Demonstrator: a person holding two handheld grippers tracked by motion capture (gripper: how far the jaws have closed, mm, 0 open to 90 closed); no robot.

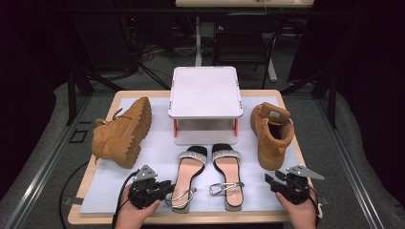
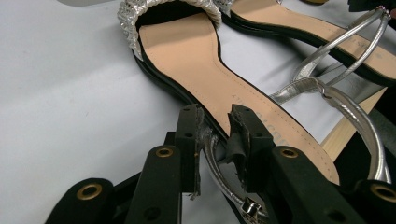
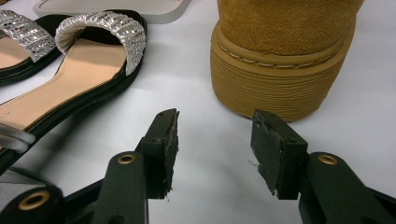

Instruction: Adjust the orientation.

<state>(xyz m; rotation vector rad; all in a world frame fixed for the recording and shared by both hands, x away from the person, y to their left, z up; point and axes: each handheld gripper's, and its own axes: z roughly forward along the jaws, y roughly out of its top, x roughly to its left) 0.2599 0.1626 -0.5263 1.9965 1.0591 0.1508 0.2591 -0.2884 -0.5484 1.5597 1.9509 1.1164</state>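
Left sandal (image 1: pixel 188 176): tan insole, glittery toe band, silver strap between left gripper (image 2: pixel 215 122) fingers.

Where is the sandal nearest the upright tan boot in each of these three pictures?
High view: the sandal lies bottom centre, just right of the middle.
Left gripper view: top right, running off the corner.
Right gripper view: upper left, beside the boot toe.
Shared landmark: the other sandal, lying alongside it in all three.
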